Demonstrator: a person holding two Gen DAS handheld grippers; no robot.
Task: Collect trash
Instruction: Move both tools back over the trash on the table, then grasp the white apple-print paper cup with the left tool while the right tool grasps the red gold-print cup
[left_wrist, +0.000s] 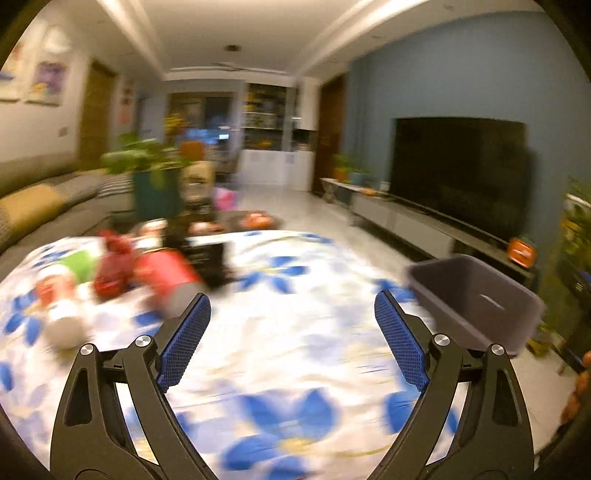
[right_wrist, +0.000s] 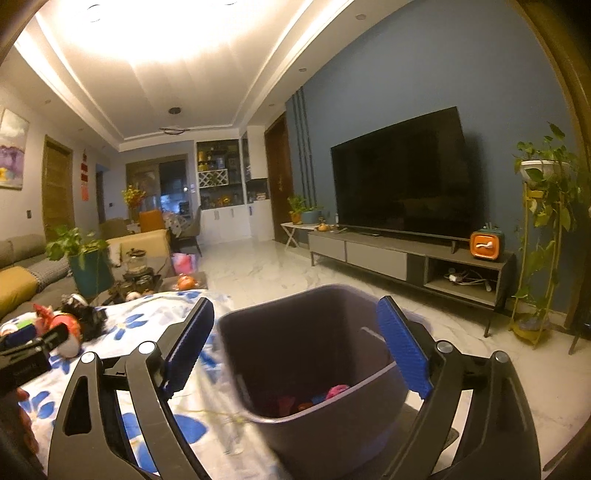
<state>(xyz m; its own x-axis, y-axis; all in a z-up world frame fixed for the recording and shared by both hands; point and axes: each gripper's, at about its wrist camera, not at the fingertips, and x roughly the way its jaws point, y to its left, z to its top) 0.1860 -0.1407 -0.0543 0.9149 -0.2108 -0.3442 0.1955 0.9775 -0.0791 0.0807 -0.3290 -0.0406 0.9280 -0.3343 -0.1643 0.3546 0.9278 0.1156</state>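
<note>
Nearest to you, the left gripper (left_wrist: 291, 321) hangs over the white cloth printed with blue flowers (left_wrist: 295, 350) that covers the table; its blue-padded fingers (left_wrist: 184, 341) stand spread wide apart and hold nothing. The left wrist view is smeared by motion, so small detail is lost.

Likewise, your right gripper (right_wrist: 295, 328) has its blue-padded fingers (right_wrist: 402, 350) spread wide and empty, framing the mouth of the dark grey plastic bin (right_wrist: 303, 417), which stands at the right-hand edge of the flowered cloth (right_wrist: 155, 321). Inside the bin, at the bottom, lie a few pink, red and blue scraps (right_wrist: 325, 395); what they are cannot be told.

Beyond your left fingers, toward the left of the cloth, sits a cluster of trash: a red cylindrical can lying on its side (left_wrist: 166, 277), a dark red crumpled pouch (left_wrist: 114, 269) touching it, a green-and-white wrapper (left_wrist: 79, 264) and a white-and-red tube (left_wrist: 61, 310). The same bin (left_wrist: 476, 299) appears at the cloth's right edge, well apart from this cluster.

Farther off stand a potted green plant in a teal pot (right_wrist: 88, 266), a large black television (right_wrist: 402, 184) on a low grey cabinet (right_wrist: 376, 254), and an orange box-shaped clock (right_wrist: 484, 245).
</note>
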